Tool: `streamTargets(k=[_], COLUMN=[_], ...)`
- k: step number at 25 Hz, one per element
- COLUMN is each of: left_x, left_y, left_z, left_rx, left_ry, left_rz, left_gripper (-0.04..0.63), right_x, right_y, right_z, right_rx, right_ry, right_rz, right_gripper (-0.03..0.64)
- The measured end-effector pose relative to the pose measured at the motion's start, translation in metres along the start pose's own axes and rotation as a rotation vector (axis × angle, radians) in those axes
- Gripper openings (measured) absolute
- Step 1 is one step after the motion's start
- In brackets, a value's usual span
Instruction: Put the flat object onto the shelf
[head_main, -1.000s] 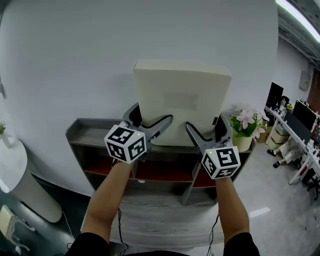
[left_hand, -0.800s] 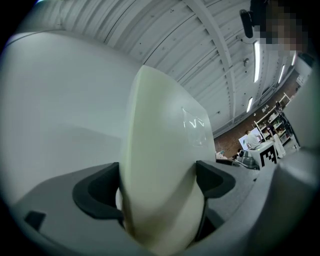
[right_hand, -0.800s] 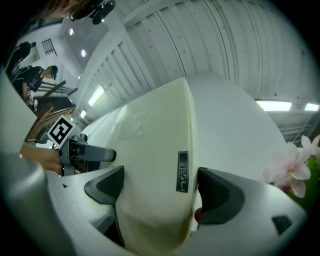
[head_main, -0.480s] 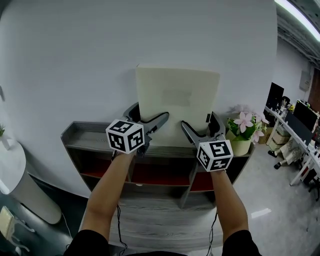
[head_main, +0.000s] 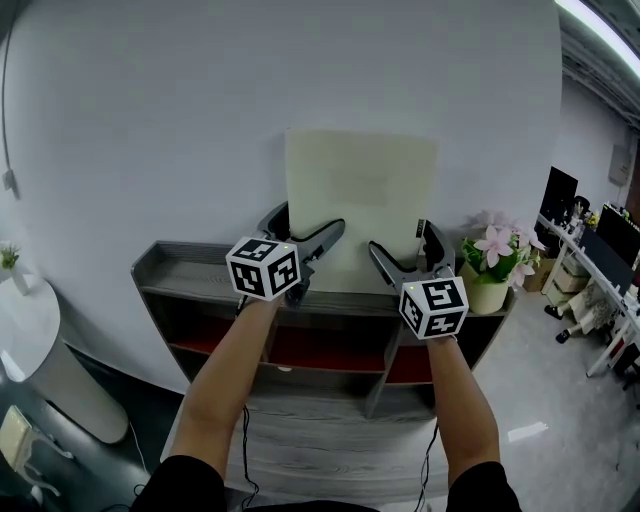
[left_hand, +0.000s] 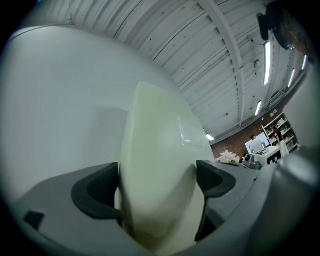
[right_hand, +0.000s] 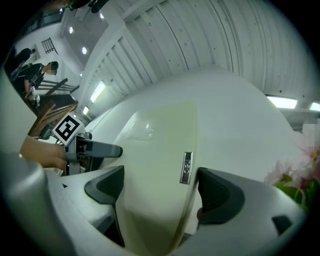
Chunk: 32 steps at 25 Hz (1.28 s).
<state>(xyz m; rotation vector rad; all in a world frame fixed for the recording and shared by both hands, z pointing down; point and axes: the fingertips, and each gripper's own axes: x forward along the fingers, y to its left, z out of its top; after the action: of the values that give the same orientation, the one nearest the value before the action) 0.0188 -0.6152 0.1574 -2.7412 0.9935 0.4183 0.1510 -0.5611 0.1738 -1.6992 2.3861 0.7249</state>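
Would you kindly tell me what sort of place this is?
Probably an open-plan office or workshop: desks with monitors stand at the right, strip lights run along a ribbed ceiling, and a potted flower sits on the grey shelf.

Both bare forearms reach forward side by side, the left forearm (head_main: 225, 372) angled slightly inward and the right forearm (head_main: 460, 400) nearly straight. The left gripper (head_main: 308, 224) has its jaws pressed against both faces of the flat object (head_main: 360, 200) near its lower left corner. The right gripper (head_main: 403, 240) straddles the lower right corner; its jaws seem clamped there too, though the outer one's contact is hard to judge.
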Motion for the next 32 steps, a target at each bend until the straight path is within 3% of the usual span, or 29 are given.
streamTargets(k=[8,18,24,26,28,30,32], left_x=[-0.01,-0.055,-0.095,-0.113,-0.131,-0.146,-0.157], left_y=[-0.009,-0.012,-0.055,-0.066,-0.071,-0.072,-0.075], left_z=[0.012,0.028,0.028,0.025,0.017,0.003,-0.014], left_rx=[0.117,0.13,0.146,0.128,0.128,0.127,0.121], left_ry=[0.002,-0.081,-0.124,-0.153,-0.177,-0.176,-0.156], left_rz=[0.029,0.122,0.087,0.11,0.161,0.214,0.246], left_gripper=[0.482,0.48,0.461,0.375,0.221,0.062,0.018], right_x=[-0.01,-0.045,-0.09,-0.109,-0.128,-0.146,-0.16], right_y=[-0.004,0.004,0.032,0.039,0.044,0.049,0.053], right_z=[0.011,0.026,0.052,0.056,0.055,0.053,0.047], right_rx=[0.024,0.051,0.016,0.017,0.028,0.057,0.074], right_ry=[-0.023,-0.075,-0.174,-0.2,-0.227,-0.25,-0.255], right_rz=[-0.038,-0.057,-0.059,-0.078,-0.113,-0.132,-0.15], right_gripper=[0.463,0.463,0.46,0.421,0.223,0.096,0.041])
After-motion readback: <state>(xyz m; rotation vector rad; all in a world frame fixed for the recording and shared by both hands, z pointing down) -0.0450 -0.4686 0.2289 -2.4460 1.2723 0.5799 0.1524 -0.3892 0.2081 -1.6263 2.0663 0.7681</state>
